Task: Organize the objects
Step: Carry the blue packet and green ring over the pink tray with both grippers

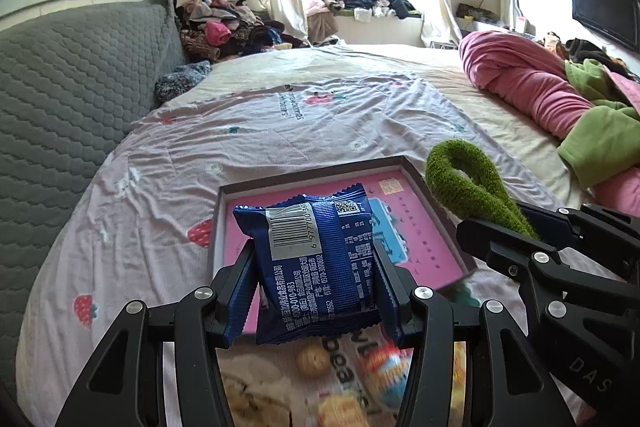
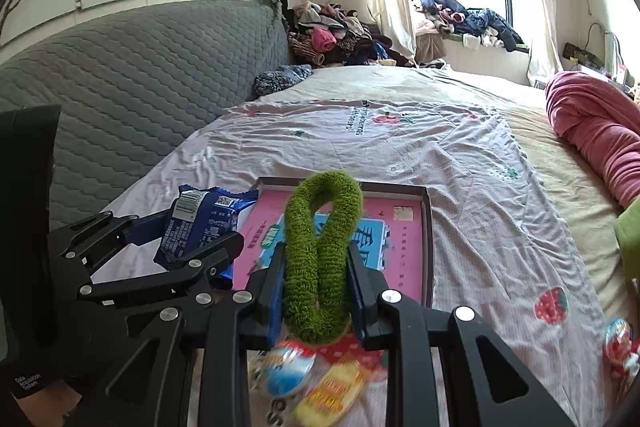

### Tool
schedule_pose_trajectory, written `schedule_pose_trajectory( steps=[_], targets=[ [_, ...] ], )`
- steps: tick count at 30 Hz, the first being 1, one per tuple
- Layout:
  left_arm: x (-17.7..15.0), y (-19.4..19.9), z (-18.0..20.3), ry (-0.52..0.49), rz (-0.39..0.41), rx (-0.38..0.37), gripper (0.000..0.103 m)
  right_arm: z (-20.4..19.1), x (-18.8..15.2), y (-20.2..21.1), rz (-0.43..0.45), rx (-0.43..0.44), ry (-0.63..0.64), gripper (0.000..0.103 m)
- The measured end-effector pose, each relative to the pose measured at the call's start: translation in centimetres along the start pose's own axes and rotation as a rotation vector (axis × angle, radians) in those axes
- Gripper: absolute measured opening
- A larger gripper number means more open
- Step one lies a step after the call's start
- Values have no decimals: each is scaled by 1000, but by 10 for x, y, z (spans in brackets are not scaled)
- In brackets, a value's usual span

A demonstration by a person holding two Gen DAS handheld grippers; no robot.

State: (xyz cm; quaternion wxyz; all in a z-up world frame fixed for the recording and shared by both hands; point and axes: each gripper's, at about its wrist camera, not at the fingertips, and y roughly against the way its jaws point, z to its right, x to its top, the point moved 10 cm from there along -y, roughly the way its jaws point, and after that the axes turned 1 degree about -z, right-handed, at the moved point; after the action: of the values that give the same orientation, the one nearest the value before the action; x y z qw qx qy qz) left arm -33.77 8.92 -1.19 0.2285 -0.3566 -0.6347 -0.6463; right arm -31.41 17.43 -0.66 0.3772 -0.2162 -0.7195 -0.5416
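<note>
— What does the left gripper (image 1: 314, 269) have?

— A blue snack packet (image 1: 316, 259). Its jaws squeeze the packet's sides, just above the near edge of the shallow box (image 1: 320, 175) with the pink bottom. The packet hides part of that bottom.

— And the right gripper (image 2: 316, 277)?

— It is clamped tight on a fuzzy green loop (image 2: 320, 247). The loop sticks up in front of the same box, which lies on the strawberry sheet (image 1: 160, 155).

— What is under the grippers?

— Small snacks (image 2: 312, 379) – bright wrappers and a round brown one – but they are blurry and half hidden by the black arms.

— Anything else cut off?

— The pink blanket (image 1: 520, 75) runs off the right edge.
</note>
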Motion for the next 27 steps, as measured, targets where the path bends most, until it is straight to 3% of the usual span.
schedule_pose_trajectory(
  steps=[16, 27],
  targets=[
    [21, -119, -18, 33, -75, 19, 55, 46, 19, -98, -63, 1, 6, 27],
    [11, -182, -24, 11, -164, 37, 55, 58, 19, -170, -161, 8, 19, 28]
  ],
)
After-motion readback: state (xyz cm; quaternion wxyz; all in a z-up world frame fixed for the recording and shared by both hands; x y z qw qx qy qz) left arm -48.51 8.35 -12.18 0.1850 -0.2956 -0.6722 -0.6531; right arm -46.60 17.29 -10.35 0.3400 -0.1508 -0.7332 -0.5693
